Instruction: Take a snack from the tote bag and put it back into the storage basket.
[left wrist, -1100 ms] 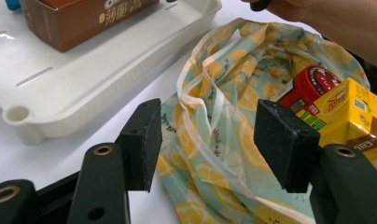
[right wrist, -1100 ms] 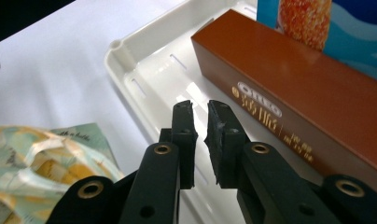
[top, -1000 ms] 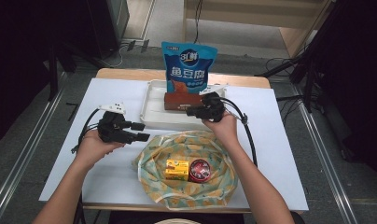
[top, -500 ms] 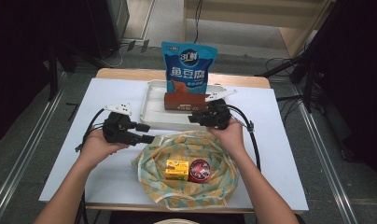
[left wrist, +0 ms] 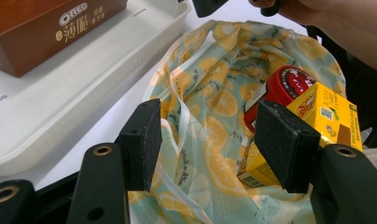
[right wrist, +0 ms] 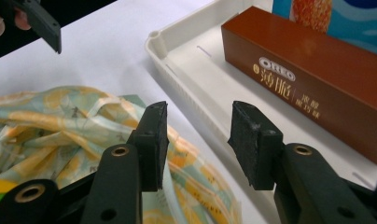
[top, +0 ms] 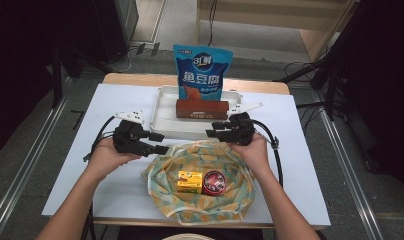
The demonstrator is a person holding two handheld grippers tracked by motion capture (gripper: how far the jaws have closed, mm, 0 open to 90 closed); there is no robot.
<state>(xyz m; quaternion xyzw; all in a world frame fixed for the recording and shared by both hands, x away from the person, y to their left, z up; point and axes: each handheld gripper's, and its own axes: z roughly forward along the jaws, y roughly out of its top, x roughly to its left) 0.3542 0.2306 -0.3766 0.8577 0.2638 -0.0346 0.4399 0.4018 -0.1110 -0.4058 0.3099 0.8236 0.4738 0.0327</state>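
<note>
Tongs (right wrist: 196, 140) half-open, empty, above bag (right wrist: 60, 135)

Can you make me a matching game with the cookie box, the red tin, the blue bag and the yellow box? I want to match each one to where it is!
Things:
1. brown cookie box
2. red round tin
3. blue snack bag
4. yellow box

Places:
A. standing upright behind the white tray
B. in the lemon-print cloth bag, on the right
C. lying in the white tray
D. in the lemon-print cloth bag, on the left

Right pairs: 1-C, 2-B, 3-A, 4-D
</note>
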